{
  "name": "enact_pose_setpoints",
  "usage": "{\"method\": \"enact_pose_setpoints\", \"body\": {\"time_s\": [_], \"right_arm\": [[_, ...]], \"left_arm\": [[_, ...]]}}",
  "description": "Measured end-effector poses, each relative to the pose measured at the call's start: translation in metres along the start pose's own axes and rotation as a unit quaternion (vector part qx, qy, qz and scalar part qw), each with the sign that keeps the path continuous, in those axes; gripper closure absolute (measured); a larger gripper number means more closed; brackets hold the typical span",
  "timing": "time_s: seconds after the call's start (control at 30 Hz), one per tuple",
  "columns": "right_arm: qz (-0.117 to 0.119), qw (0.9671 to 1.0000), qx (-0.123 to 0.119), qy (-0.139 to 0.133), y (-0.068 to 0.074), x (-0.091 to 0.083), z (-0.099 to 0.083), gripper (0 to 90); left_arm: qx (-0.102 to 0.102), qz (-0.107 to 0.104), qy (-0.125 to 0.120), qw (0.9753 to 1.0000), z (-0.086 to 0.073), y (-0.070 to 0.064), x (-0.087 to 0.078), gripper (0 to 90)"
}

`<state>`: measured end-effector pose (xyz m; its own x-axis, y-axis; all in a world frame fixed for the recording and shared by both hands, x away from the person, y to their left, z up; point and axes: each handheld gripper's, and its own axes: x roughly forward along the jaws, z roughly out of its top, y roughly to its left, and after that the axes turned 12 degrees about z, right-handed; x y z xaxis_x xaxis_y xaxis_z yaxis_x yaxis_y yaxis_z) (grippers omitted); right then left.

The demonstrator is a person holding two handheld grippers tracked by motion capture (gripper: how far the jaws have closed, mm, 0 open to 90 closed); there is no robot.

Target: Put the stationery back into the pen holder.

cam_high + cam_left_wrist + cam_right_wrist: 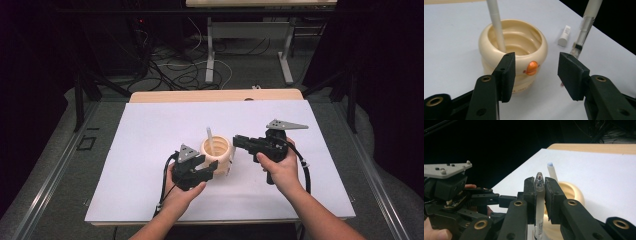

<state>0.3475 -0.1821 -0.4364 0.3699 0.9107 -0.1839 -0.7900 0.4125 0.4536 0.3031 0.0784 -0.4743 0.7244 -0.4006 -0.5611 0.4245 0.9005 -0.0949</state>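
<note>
Right fingers (552, 192) pinch pen (539, 205) between them.

A white sheet (150, 150) covers the surface, whose bare wood edge (215, 95) shows at the far side. Beyond it, tangled cables (175, 70) lie on the floor beside a second table's white legs (210, 55)

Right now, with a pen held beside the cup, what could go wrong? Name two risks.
1. The right gripper clamps the pen near its tip, so it might slip or swing while lowered.
2. The left gripper stands open at the cream cup, not clamping it; a knock might tip it and the white pen inside.
</note>
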Motion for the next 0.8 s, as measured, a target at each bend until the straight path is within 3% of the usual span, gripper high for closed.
{"method": "enact_pose_setpoints", "body": {"time_s": [0.13, 0.27, 0.53, 0.7, 0.8], "right_arm": [[-0.006, 0.9999, -0.009, 0.000, 0.000, 0.002, 0.011, 80.5], [-0.011, 0.9998, -0.018, -0.001, 0.000, 0.005, 0.022, 80.5], [-0.022, 0.9994, -0.026, -0.006, -0.003, 0.015, 0.042, 80.5], [-0.027, 0.9992, -0.031, -0.003, -0.004, 0.025, 0.050, 80.5], [-0.031, 0.9990, -0.031, 0.000, -0.006, 0.031, 0.052, 80.5]], "left_arm": [[0.000, 0.009, -0.013, 0.9999, 0.001, 0.007, 0.002, 44.1], [0.009, 0.026, -0.009, 0.9996, 0.003, 0.017, 0.004, 41.0], [0.000, 0.063, -0.017, 0.9979, 0.006, 0.040, 0.005, 37.6], [-0.014, 0.059, -0.025, 0.9979, 0.010, 0.053, 0.003, 36.3], [-0.002, 0.067, -0.036, 0.9971, 0.013, 0.059, 0.001, 32.3]]}}
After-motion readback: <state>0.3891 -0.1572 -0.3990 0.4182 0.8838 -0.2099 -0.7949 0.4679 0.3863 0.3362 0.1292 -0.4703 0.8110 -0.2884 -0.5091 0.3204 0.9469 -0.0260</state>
